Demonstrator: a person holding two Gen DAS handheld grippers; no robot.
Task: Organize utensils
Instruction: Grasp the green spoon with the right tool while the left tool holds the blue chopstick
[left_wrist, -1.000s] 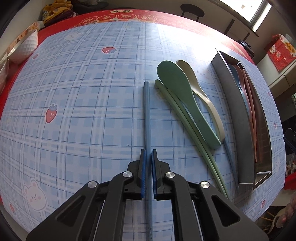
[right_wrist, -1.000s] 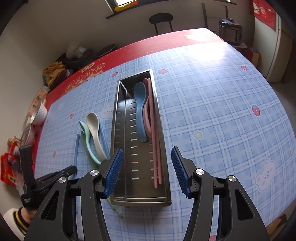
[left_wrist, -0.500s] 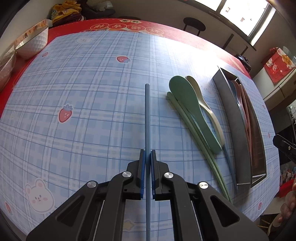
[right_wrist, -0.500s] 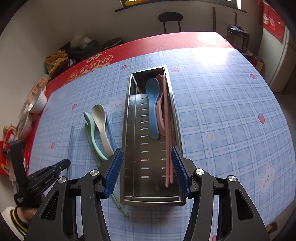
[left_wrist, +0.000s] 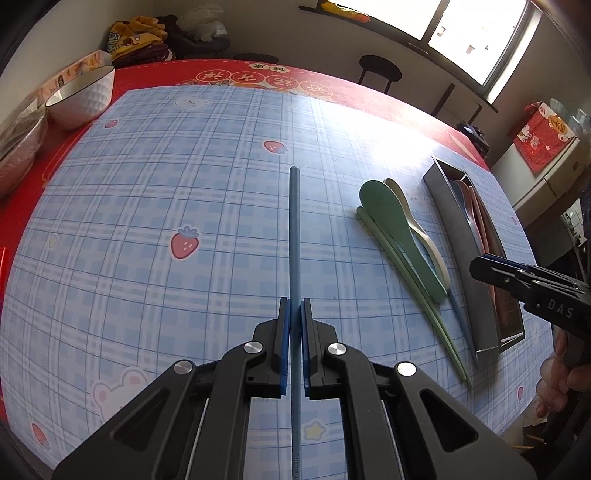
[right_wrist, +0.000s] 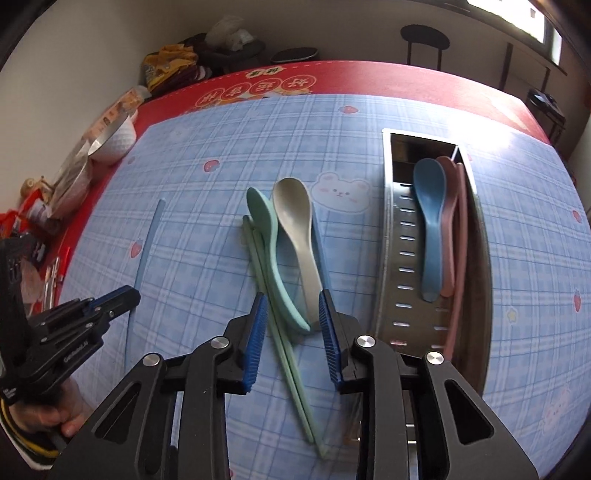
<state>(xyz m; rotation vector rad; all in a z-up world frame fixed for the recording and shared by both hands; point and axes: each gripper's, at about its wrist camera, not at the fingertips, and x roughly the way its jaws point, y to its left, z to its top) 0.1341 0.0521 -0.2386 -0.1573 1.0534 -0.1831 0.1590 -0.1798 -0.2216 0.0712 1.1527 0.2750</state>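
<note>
My left gripper (left_wrist: 294, 314) is shut on a blue chopstick (left_wrist: 294, 236) and holds it above the checked cloth; it also shows in the right wrist view (right_wrist: 146, 243). My right gripper (right_wrist: 291, 314) is open and empty, hovering over the handles of a green spoon (right_wrist: 269, 243), a beige spoon (right_wrist: 297, 221) and green chopsticks (right_wrist: 280, 343). Another blue chopstick (right_wrist: 320, 254) lies beside the beige spoon. The steel tray (right_wrist: 395, 236) at the right holds a blue spoon (right_wrist: 430, 206), a pink spoon (right_wrist: 448, 221) and pink chopsticks (right_wrist: 460, 236).
A white bowl (left_wrist: 83, 98) and bagged items stand at the table's far left on the red cloth. Snack packets (right_wrist: 33, 210) lie at the left edge. A stool (left_wrist: 378, 70) and a window are beyond the table. A person's hand (left_wrist: 557, 369) holds the right gripper.
The left gripper has lifted the blue chopstick off the cloth. The right gripper has moved left, from over the tray to over the green and beige spoons.
</note>
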